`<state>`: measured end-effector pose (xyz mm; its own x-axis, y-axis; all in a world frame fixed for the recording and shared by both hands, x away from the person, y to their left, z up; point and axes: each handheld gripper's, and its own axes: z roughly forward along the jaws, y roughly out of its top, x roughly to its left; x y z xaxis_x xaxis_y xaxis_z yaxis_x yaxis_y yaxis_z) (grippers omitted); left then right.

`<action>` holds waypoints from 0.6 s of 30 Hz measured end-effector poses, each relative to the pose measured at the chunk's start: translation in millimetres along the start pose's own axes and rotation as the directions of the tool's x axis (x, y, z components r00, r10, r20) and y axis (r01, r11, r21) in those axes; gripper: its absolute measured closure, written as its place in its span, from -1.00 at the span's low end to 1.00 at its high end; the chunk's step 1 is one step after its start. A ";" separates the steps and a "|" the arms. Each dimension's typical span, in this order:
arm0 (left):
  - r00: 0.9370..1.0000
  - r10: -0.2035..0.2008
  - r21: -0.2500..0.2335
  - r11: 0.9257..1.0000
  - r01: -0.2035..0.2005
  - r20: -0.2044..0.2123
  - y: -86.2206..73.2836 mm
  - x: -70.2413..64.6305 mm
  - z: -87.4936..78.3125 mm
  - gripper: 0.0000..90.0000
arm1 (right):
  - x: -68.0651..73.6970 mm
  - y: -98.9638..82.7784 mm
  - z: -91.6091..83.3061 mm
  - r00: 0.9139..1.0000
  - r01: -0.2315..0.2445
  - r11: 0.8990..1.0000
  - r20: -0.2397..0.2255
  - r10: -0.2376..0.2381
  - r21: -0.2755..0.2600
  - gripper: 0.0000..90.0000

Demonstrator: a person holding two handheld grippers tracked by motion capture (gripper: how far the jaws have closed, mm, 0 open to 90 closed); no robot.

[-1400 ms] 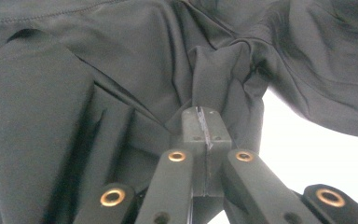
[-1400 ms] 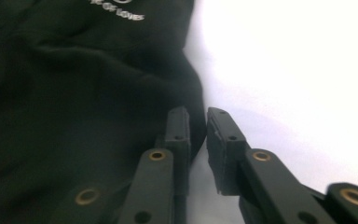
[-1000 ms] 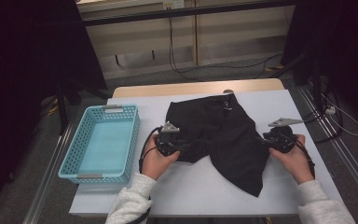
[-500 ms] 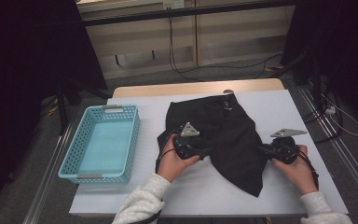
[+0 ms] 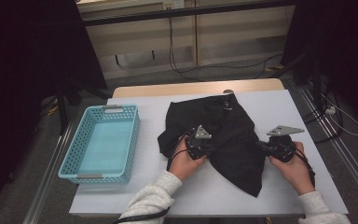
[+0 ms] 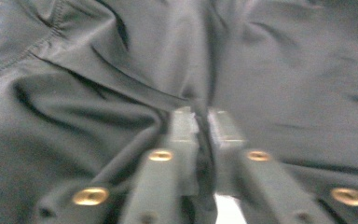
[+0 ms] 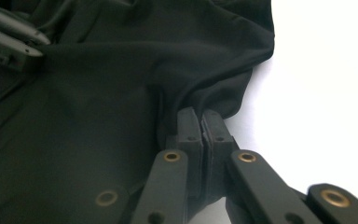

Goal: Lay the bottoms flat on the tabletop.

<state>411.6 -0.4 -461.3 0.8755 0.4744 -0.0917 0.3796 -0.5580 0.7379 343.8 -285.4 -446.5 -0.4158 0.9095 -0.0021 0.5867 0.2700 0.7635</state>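
In the high view my black garment [image 5: 223, 135] lay crumpled across the middle of the white table [image 5: 307, 116], its lower corner trailing toward the bottom centre of the frame. My left hand [image 5: 182, 161] came up from the bottom edge, the pale sleeve [image 5: 154, 198] angled toward upper right, and it carried my left gripper [image 5: 206, 148] in over the cloth's lower left part, with the grey three-cornered plate on top. In the left gripper view, which was rather blurred, the jaws had just been closing and stood pressed together at centre frame with a ridge of the garment [image 6: 121, 93] pinched between them, folds running away to the upper left. My right hand [image 5: 294, 165] sat at the lower right of the high view, wrist bent inward so that my right gripper [image 5: 260, 145] pointed left at the cloth's right edge. In the right gripper view its jaws had likewise been closing and were clamped tight on a fold of the garment [image 7: 98, 116] at centre (bare white table to the right of them), and my left gripper [image 7: 9, 32] showed at the upper left corner. The light blue basket [image 5: 72, 161] stood at the left of the table, well apart from the cloth.
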 end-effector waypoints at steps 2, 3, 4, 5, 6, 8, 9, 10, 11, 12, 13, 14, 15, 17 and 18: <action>1.000 -0.020 0.001 1.000 0.020 0.001 0.6 4.4 -5.7 0.92 | -1.7 2.5 -3.0 1.000 -0.001 1.000 0.005 0.001 0.005 0.96; 0.999 -0.040 -0.016 0.999 0.040 0.006 1.2 8.3 -10.0 0.92 | -3.3 4.4 -5.3 1.000 -0.002 1.000 0.008 0.002 0.000 0.96; 0.998 -0.057 -0.032 0.998 0.057 0.005 1.9 12.7 -15.1 0.92 | -4.9 6.4 -7.5 1.000 -0.007 1.000 0.008 0.007 -0.019 0.96; 0.997 -0.072 -0.045 0.996 0.072 -0.004 2.5 17.0 -20.2 0.92 | -5.8 8.4 -8.8 1.000 -0.013 0.999 0.000 0.013 -0.041 0.95; 0.996 -0.087 -0.052 0.995 0.086 -0.017 2.5 21.6 -25.0 0.92 | -5.3 10.5 -8.5 1.000 -0.017 0.998 -0.006 0.016 -0.059 0.94; 0.992 -0.115 -0.066 0.992 0.112 -0.051 0.0 31.2 -32.4 0.92 | -0.3 14.0 -4.1 1.000 -0.005 0.995 -0.005 0.004 -0.097 0.67; 0.990 -0.128 -0.070 0.990 0.123 -0.064 -2.1 36.0 -34.7 0.92 | 2.4 15.0 -1.1 1.000 -0.011 0.995 -0.011 0.010 -0.101 0.60; 0.987 -0.144 -0.069 0.988 0.139 -0.076 -4.3 40.1 -36.6 0.91 | 4.5 15.5 1.6 1.000 -0.021 0.996 -0.023 0.019 -0.092 0.55; 0.984 -0.150 -0.065 0.987 0.145 -0.092 -5.9 43.7 -38.7 0.91 | 6.5 15.5 3.2 1.000 -0.023 0.996 -0.022 0.021 -0.085 0.45; 0.981 -0.165 -0.070 0.985 0.158 -0.103 -7.2 46.8 -40.2 0.91 | 8.1 15.0 3.9 1.000 -0.017 0.997 -0.017 0.015 -0.077 0.41; 0.977 -0.185 -0.076 0.981 0.177 -0.104 -8.1 49.0 -41.1 0.91 | 8.6 14.1 3.3 1.000 -0.011 0.998 -0.017 0.010 -0.068 0.41; 0.978 -0.178 -0.070 0.983 0.171 -0.108 -8.6 50.4 -42.0 0.90 | 8.5 12.6 2.0 1.000 -0.021 0.998 -0.017 0.019 -0.067 0.39; 0.977 -0.182 -0.070 0.982 0.175 -0.107 -8.8 49.7 -41.4 0.90 | 7.4 10.9 0.1 0.999 -0.031 0.997 -0.019 0.029 -0.072 0.42; 0.979 -0.167 -0.059 0.985 0.162 -0.115 -8.9 48.6 -39.5 0.89 | 5.4 6.7 -3.1 0.999 -0.039 0.997 -0.025 0.037 -0.064 0.42; 0.980 -0.160 -0.048 0.987 0.156 -0.121 -8.8 48.9 -39.3 0.90 | 5.0 3.8 -3.8 0.998 -0.052 0.997 -0.039 0.050 -0.057 0.44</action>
<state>439.3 54.4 -445.9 0.7605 0.6368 -0.1271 0.4966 -0.4442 0.7457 341.2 -281.0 -441.1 -0.4126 0.9089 0.0612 0.5669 0.2036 0.7982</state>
